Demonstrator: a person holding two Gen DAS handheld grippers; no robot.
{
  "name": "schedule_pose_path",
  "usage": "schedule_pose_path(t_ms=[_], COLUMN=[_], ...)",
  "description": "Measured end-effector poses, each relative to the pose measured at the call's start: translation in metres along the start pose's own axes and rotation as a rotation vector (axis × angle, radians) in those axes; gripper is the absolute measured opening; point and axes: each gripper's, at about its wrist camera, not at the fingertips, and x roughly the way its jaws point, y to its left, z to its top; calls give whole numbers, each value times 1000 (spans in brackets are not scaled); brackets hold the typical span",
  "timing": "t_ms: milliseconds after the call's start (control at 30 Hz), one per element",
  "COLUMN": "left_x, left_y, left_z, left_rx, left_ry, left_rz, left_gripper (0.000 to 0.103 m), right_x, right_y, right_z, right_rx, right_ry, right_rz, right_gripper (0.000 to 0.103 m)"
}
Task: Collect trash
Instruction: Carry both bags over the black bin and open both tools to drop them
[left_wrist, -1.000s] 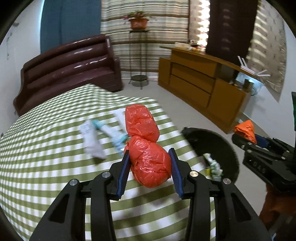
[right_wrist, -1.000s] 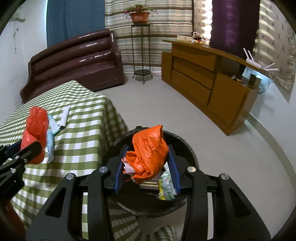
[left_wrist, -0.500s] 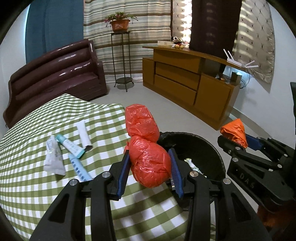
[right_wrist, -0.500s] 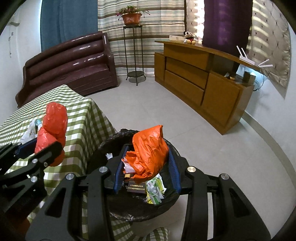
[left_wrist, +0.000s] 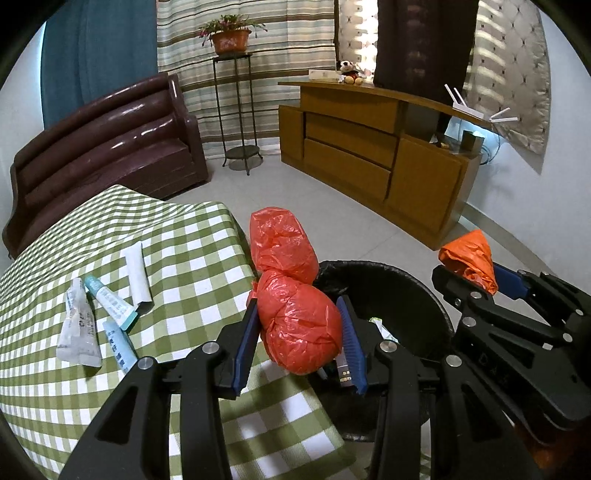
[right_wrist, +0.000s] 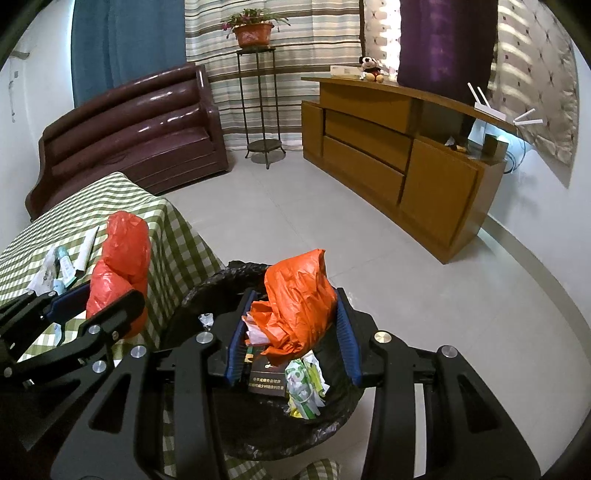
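Note:
My left gripper (left_wrist: 300, 326) is shut on a red plastic bag (left_wrist: 295, 310), a knotted two-lobed bundle held over the table's right edge beside the black bin (left_wrist: 402, 295). The same red bag (right_wrist: 120, 266) shows at the left of the right wrist view. Directly over the bin (right_wrist: 207, 291), my right gripper (right_wrist: 291, 326) is shut on a crumpled orange plastic bag (right_wrist: 295, 299); this orange bag (left_wrist: 469, 256) appears at the right of the left wrist view. Inside the bin lie a dark box (right_wrist: 267, 380) and crumpled wrappers (right_wrist: 306, 380).
Several squeezed tubes (left_wrist: 107, 306) lie on the green-checked tablecloth (left_wrist: 177, 258). A brown sofa (left_wrist: 103, 147), a plant stand (left_wrist: 236, 110) and a wooden sideboard (left_wrist: 369, 162) stand at the back. Grey tiled floor (right_wrist: 406, 288) stretches right of the bin.
My left gripper carried the red bag to the right, from over the table's middle to its right edge beside the bin. The right gripper stayed over the bin with the orange bag.

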Motion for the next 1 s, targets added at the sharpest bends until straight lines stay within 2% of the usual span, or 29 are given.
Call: schedule_pose_path(t_ms=[133, 233, 500, 800, 1000], left_x=[5, 6, 5, -10, -27], left_y=[0, -1, -5, 6, 27], left_z=[0, 1, 2, 1, -8], left_rx=[-5, 0, 0, -26, -43], left_ry=[16, 15, 14, 5, 8], left_rz=[-4, -5, 1, 10, 44], left_gripper=[45, 53, 66, 68, 68], right_x=[2, 4, 4, 2, -3], right_y=[-5, -9, -13, -14, 6], right_z=[1, 2, 2, 5, 3], right_rx=[9, 22, 35, 41, 8], right_ry=[1, 3, -2, -6, -9], right_rz=[-4, -5, -11, -1, 30], right_gripper=[42, 48, 48, 59, 63])
